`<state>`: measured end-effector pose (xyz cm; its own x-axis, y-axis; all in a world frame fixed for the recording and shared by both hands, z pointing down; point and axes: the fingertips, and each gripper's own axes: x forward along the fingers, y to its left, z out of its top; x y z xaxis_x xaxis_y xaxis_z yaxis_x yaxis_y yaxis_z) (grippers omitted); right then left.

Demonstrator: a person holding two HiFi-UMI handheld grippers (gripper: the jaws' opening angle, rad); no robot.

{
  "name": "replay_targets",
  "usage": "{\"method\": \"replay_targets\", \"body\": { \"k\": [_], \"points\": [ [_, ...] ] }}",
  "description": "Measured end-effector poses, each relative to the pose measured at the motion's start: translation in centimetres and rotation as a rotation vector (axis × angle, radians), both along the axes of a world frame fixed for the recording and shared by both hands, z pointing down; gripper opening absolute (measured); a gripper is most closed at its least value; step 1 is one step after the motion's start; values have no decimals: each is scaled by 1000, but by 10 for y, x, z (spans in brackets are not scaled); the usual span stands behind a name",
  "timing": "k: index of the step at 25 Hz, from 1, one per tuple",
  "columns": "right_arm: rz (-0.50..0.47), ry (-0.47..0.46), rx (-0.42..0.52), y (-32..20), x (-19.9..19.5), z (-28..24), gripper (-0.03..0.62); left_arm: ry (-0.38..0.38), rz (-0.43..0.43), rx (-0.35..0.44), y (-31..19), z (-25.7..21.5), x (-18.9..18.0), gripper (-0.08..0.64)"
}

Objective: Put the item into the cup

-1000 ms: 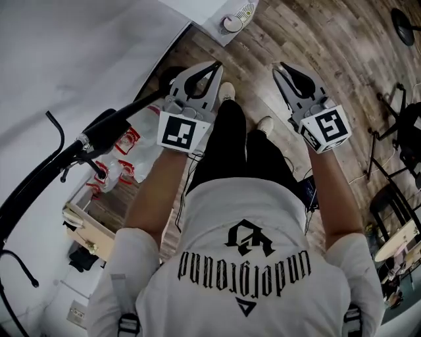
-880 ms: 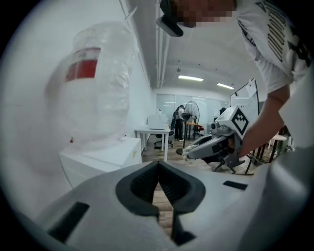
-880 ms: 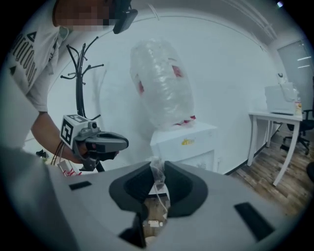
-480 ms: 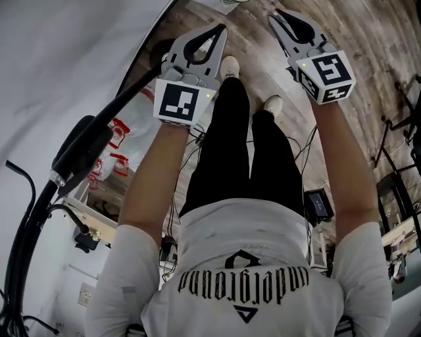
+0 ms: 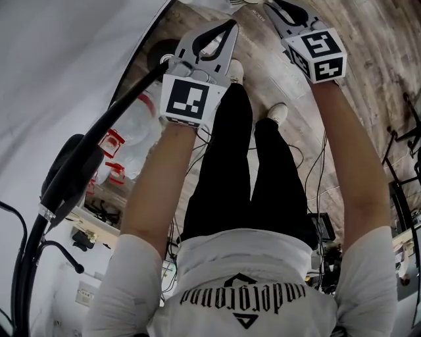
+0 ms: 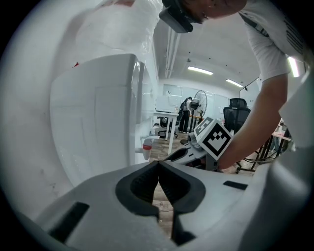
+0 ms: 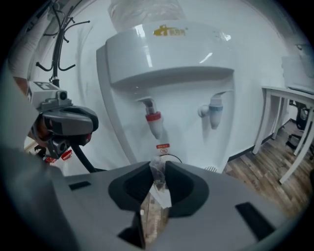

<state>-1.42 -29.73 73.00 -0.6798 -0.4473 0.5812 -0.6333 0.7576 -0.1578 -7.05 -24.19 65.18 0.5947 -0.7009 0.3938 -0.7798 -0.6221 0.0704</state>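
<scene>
My right gripper [image 7: 158, 164] has a small clear packet [image 7: 157, 191] pinched between its pads; its jaws are opening slightly. It points at a white water dispenser [image 7: 167, 73], roughly in line with the red tap [image 7: 153, 119]; a blue tap [image 7: 214, 110] is to the right. In the head view, the right gripper [image 5: 271, 5] reaches to the top edge. My left gripper [image 5: 230, 26] is held out beside it, shut with nothing between its tips [image 6: 158, 163]. The dispenser's side [image 6: 98, 108] fills the left of the left gripper view.
A black stand arm [image 5: 85, 151] slants across the left of the head view, with red-printed plastic bags [image 5: 112, 141] below it. A coat rack [image 7: 59, 29] stands left of the dispenser and a white table [image 7: 289, 98] to the right. The floor is wood planks [image 5: 368, 59].
Both grippers have moved forward and up toward the top of the head view as the arms stretched out. The left gripper stayed shut.
</scene>
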Motion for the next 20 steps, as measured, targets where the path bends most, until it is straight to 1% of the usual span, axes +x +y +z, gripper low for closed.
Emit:
{"method": "replay_targets", "body": {
  "k": [5,10,13,17,20],
  "points": [
    [-12,31,-14,-8,-14,23,81,2,-28,-5,-7,13,-2,9],
    [-22,57,-34,-16,-27,39,106,0,-33,-4,-12,17,-3,9],
    [-25,76,-41,-17,-28,43,140,5,-34,-2,-12,16,-2,9],
    [-28,74,-48,-16,-34,42,206,5,-27,-2,-10,14,-2,9],
    [-27,75,-49,-18,-34,44,212,7,-30,1,-11,13,-3,9]
  ]
}}
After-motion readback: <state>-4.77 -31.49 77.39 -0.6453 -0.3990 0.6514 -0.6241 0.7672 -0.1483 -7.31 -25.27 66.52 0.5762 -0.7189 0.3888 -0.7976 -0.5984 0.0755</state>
